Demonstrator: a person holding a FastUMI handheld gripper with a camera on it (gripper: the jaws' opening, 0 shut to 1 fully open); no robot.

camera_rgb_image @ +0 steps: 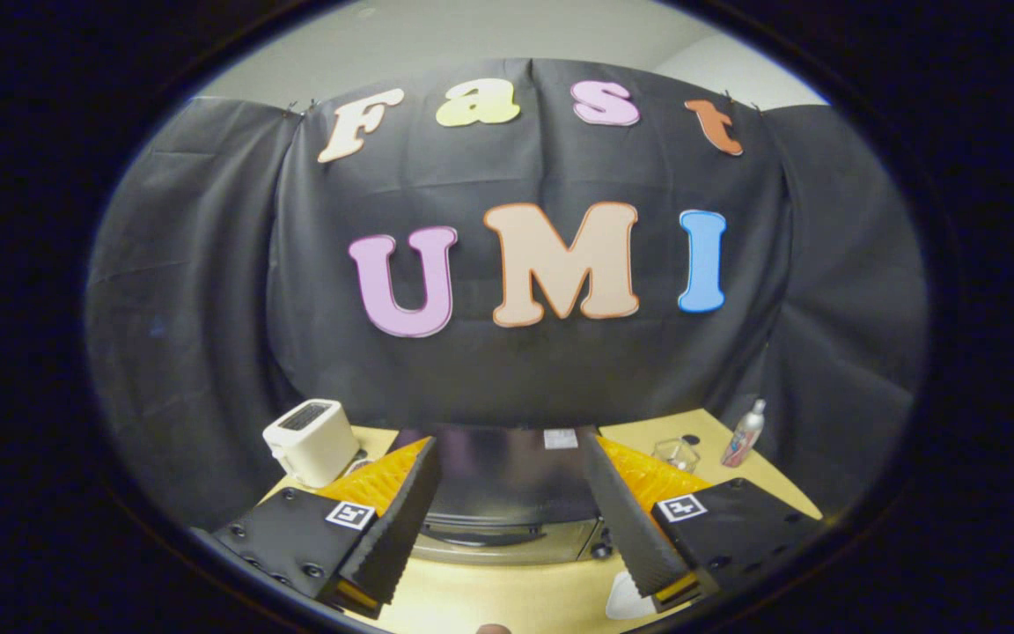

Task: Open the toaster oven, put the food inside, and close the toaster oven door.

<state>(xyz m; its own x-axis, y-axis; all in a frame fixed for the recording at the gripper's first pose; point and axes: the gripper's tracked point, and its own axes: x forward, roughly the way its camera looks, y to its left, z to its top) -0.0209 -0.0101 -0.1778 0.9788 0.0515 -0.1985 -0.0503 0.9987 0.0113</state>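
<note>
We see the gripper (514,528) held above the table with its two fingers (397,519) spread wide apart, and nothing is between them or touching them. Each finger is a long wedge shape with a ribbed inner face, and it sits on a flat block with small screws and a square printed marker.

In the gap between the fingers, and a little beyond them, stands the toaster oven (507,502). We look down on its dark, smooth, shiny top, which reflects some light, and a small pale sticker is near its back edge. Its front is of brushed metal with a curved handle across the door, and the door looks closed. A small dark knob shows at the front, close to the right finger.

The table (507,599) under it is a plain, matte, yellowish wood surface. Just beside the tip of the right finger lies a small white thing (626,600), partly hidden, and we cannot tell what it is.

Beyond the left finger is a cream-coloured toaster (311,440) with rounded corners and a slot on top. Beyond the right finger stand a small clear glass (676,453) and, further right, a slim bottle (743,435) with a pale cap. Behind all of this hangs the wrinkled black cloth wall (208,308).
</note>
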